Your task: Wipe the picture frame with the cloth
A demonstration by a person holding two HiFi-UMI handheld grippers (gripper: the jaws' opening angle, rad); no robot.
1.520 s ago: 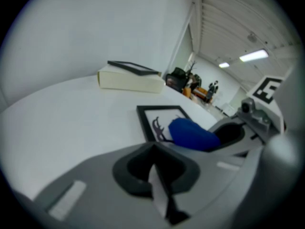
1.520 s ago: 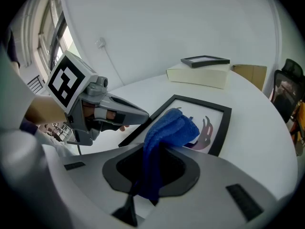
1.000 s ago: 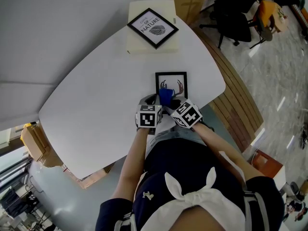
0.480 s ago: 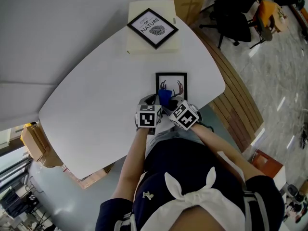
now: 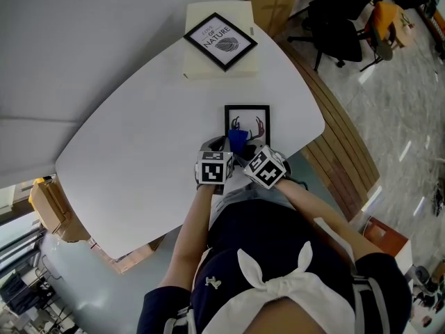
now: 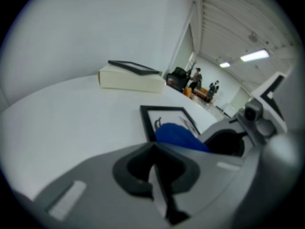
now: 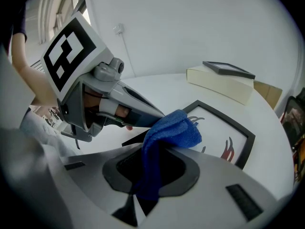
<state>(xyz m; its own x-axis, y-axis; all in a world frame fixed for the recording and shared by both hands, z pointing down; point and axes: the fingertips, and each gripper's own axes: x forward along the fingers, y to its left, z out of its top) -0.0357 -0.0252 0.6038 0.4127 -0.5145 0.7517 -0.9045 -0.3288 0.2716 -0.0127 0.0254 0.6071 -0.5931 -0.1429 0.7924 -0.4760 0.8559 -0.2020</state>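
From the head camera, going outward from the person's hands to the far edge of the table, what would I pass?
blue cloth → picture frame → cream box with a second frame on top

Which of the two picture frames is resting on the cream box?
The leaf-print frame at the far end; the antler-print frame lies flat on the table.

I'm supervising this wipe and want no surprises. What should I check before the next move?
1. Right claw holding cloth: ok.
2. Cloth over near end of picture frame: ok.
3. Cloth pressing on frame: cannot tell.
4. Frame flat on table: ok.
5. Left claw steadying frame: cannot tell; its jaws are together.
6. Other frame on box, out of the way: ok.
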